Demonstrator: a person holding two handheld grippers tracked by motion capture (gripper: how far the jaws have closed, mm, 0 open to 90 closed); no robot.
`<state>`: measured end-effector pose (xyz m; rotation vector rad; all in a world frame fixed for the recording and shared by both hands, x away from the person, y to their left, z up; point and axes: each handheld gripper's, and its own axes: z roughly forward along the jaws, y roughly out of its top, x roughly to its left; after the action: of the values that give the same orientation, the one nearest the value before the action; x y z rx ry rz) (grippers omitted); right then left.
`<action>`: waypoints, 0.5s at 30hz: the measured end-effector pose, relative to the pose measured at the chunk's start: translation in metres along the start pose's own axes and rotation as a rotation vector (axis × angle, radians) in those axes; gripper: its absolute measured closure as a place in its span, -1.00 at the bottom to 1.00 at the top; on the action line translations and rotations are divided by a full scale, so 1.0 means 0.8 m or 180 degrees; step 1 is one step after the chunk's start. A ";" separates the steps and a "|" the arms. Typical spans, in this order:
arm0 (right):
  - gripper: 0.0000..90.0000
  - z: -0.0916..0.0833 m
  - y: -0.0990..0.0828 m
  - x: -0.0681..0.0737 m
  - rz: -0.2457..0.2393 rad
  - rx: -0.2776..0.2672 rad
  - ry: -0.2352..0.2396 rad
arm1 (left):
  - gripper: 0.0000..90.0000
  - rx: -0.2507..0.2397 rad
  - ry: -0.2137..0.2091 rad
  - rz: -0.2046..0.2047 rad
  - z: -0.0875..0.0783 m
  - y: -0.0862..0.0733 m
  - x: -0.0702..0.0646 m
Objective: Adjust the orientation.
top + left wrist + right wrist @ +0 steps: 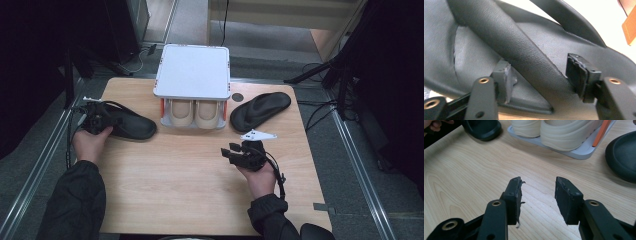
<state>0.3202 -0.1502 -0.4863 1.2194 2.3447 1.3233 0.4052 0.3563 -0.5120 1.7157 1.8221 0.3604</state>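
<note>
A black slipper [132,127] lies at the table's left. My left gripper [95,120] reaches into it from the left. In the left gripper view its strap [524,50] runs diagonally between the jaws of my left gripper [541,77]; the pads [579,75] stand at the strap's two edges, and the strap looks flat and unsqueezed. The second black slipper [260,110] lies at the back right, also seen as a slipper [624,157] at the right edge. My right gripper [230,150] hovers over bare wood, and my right gripper [537,192] has its jaws apart with nothing between them.
A white two-level shoe rack [192,70] stands at the table's back middle, with a pair of beige shoes [195,114] on its lower shelf [584,152]. A small dark round hole [238,97] sits beside it. Dark stands and cables flank the table.
</note>
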 end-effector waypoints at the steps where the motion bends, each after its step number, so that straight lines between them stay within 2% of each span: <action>1: 0.28 0.000 0.000 0.000 -0.0003 -0.0008 -0.0003 | 0.01 -0.0019 -0.0007 -0.0019 0.000 0.000 0.000; 6: 0.28 -0.001 0.000 0.000 -0.0016 -0.0030 -0.0020 | 0.25 -0.0014 -0.0069 -0.0083 -0.004 0.000 0.008; 11: 0.29 -0.001 0.000 0.000 -0.0017 -0.0024 -0.0018 | 0.49 -0.0007 -0.0072 -0.0079 -0.008 0.001 0.012; 15: 0.29 -0.001 0.000 0.001 -0.0060 -0.0006 -0.0073 | 0.53 -0.0002 -0.0090 -0.0096 -0.009 0.001 0.012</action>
<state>0.3193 -0.1497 -0.4858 1.2023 2.3327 1.2984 0.4020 0.3674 -0.5084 1.6827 1.8254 0.3227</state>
